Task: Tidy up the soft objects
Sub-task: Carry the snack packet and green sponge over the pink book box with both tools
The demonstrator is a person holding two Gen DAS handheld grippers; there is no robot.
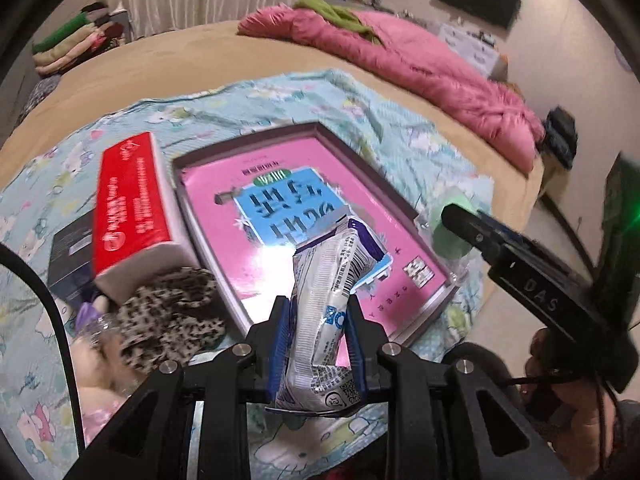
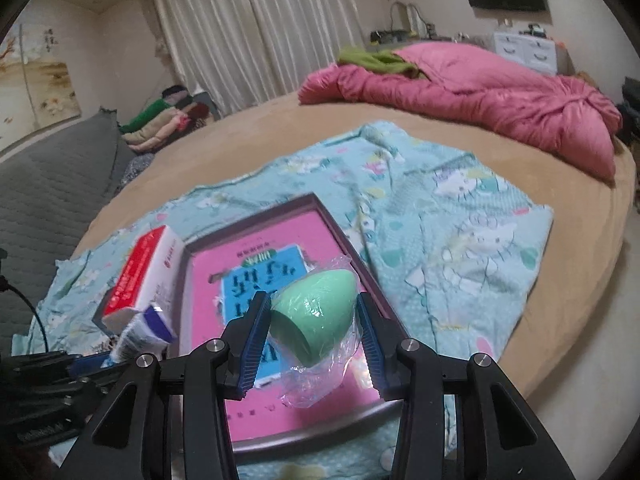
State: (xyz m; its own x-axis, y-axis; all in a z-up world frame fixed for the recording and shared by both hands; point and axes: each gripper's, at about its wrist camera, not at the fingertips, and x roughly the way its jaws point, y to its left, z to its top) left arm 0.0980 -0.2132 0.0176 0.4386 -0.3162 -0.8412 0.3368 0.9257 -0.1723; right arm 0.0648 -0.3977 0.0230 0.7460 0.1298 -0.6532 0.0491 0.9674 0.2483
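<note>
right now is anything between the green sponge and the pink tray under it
Nothing visible. The right tool holds the wrapped green sponge over the pink tray, whose floor below it is bare.

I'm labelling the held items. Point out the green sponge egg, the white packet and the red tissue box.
green sponge egg (image 2: pixel 314 312), right wrist view, its rounded side
white packet (image 1: pixel 324 300), left wrist view, printed middle
red tissue box (image 1: pixel 132 196), left wrist view, red top face

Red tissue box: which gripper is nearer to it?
Left. The left gripper, holding a crumpled white packet, sits just beside the red tissue box. The right gripper, holding the green sponge, hangs over the tray's far side.
</note>
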